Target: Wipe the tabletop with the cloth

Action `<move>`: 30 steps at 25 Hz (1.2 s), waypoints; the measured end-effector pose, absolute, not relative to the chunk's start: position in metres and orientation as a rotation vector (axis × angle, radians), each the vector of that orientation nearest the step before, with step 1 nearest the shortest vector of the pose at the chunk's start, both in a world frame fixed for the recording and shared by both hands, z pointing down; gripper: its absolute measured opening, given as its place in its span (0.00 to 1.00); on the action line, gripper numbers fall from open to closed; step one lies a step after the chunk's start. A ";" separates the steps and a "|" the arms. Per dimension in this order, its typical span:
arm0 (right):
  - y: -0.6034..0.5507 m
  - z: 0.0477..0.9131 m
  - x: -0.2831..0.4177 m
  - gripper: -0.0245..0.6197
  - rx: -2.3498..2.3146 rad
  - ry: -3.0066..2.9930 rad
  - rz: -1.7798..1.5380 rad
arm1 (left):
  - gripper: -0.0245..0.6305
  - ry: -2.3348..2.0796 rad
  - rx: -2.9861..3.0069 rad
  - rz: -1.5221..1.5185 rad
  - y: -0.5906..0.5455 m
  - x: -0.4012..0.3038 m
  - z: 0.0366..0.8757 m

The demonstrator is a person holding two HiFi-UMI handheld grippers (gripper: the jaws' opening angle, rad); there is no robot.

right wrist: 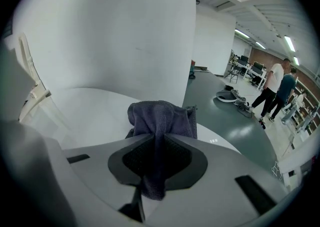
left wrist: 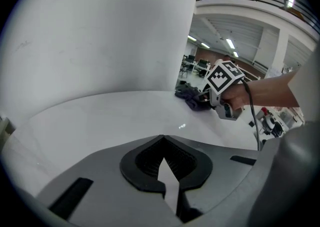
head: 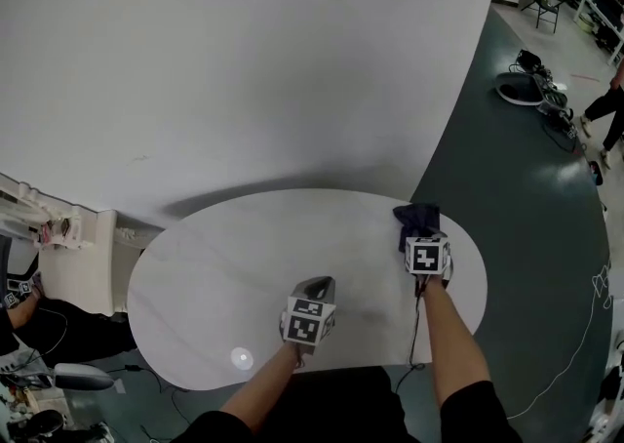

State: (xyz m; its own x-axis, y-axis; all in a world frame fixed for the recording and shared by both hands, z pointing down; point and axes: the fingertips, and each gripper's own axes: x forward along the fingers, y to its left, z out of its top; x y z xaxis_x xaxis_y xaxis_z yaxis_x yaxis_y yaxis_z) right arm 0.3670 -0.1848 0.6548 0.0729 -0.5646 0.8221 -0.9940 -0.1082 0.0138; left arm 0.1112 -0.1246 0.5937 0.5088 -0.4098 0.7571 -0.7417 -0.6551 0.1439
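Observation:
A dark blue-grey cloth [head: 414,217] lies bunched near the far right edge of the white oval tabletop [head: 224,275]. My right gripper [head: 419,236] is shut on the cloth; in the right gripper view the cloth [right wrist: 160,116] is pinched between the jaws [right wrist: 160,138], humps up in front of them and hangs down behind. My left gripper [head: 315,284] hovers over the table's near middle, shut with nothing in it. The left gripper view shows its pads meeting at the tips [left wrist: 162,138] above the bare tabletop [left wrist: 100,116], with the cloth [left wrist: 191,96] and the right gripper [left wrist: 222,88] beyond.
A white curved wall [head: 244,60] stands right behind the table. A white cabinet [head: 83,261] sits to the left with a person's hand [head: 19,300] near it. On the dark floor at the right lie cables and a round base [head: 522,90]. Two people [right wrist: 280,86] walk in the distance.

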 end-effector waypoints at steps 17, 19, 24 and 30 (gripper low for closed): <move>-0.261 0.650 0.259 0.10 1.579 -1.698 0.809 | 0.04 -1.121 2.135 0.867 -0.126 0.025 0.602; -0.268 0.651 0.244 0.10 1.562 -1.710 0.811 | 0.04 -1.133 2.118 0.860 -0.123 0.013 0.604; -0.276 0.655 0.215 0.10 1.531 -1.700 0.811 | 0.04 -1.152 2.101 0.848 -0.118 -0.015 0.606; -0.282 0.656 0.184 0.10 1.471 -1.715 0.862 | 0.04 -1.162 2.086 0.839 -0.116 -0.035 0.603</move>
